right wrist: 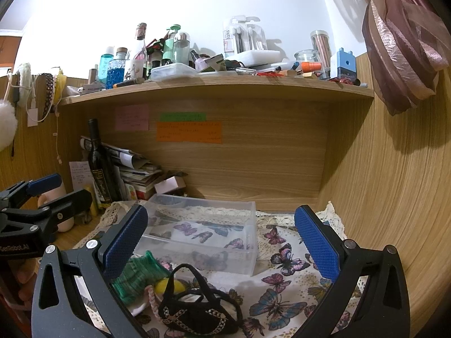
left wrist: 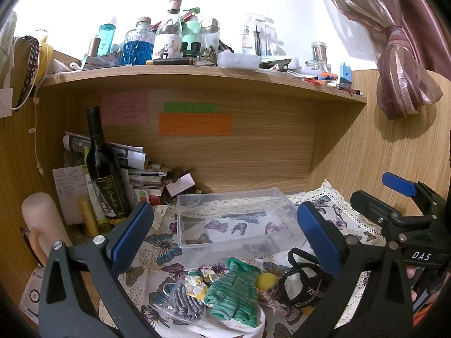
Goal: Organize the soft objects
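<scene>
A clear plastic box (left wrist: pixel 234 219) is sitting on the butterfly cloth (left wrist: pixel 163 250), behind a cluster of soft things: a knitted garment (left wrist: pixel 234 290) is lying in the middle, scrunchies (left wrist: pixel 188 290) lying just left of it, a small handbag (left wrist: pixel 303 284) just right. A wine bottle (left wrist: pixel 103 169) is standing left of the box, under the shelf (left wrist: pixel 197 77).

The wooden desk (right wrist: pixel 84 233) carries a butterfly-print cloth (right wrist: pixel 284 256). Directly on the cloth: a clear plastic box (right wrist: pixel 203 242) at centre; at 6 o'clock of it, touching one another, a green knitted garment (left wrist: pixel 234 293), a small black handbag (right wrist: pixel 197 307) and grey hair ties (left wrist: pixel 184 300). A dark wine bottle (left wrist: pixel 104 174) stands upright on the desk at 9 o'clock of the box.
</scene>
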